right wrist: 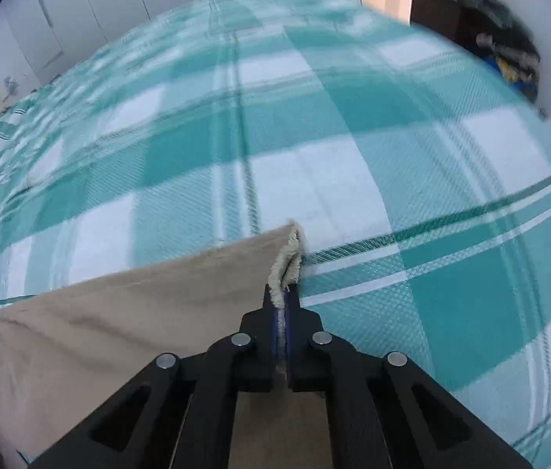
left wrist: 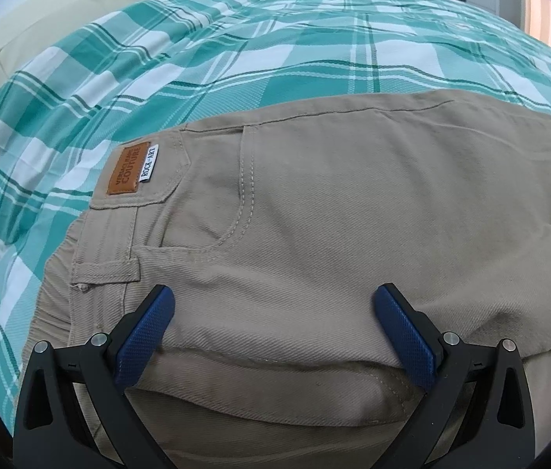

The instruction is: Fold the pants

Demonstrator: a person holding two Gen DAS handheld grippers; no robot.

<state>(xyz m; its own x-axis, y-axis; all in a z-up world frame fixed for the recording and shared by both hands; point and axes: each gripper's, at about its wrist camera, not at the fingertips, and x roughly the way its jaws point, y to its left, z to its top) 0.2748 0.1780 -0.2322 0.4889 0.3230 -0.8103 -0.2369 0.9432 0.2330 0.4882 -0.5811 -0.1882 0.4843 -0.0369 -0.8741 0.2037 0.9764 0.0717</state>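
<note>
Beige pants [left wrist: 334, 234] lie on a teal and white plaid bedspread [left wrist: 197, 66], folded lengthwise, with a brown leather waistband patch [left wrist: 127, 170] at the left. My left gripper [left wrist: 273, 308] is open, its blue pads [left wrist: 150, 328] spread over the pants near the waist, holding nothing. In the right wrist view my right gripper [right wrist: 282, 293] is shut on the frayed hem of the pant leg [right wrist: 289, 258], which trails off to the lower left [right wrist: 119, 312] over the bedspread [right wrist: 392, 156].
White wardrobe doors [right wrist: 80, 11] stand beyond the bed. A cream headboard or wall [left wrist: 21, 19] is at the far left. Dark clutter [right wrist: 501, 51] sits off the bed's far right corner. The right wrist view is motion-blurred.
</note>
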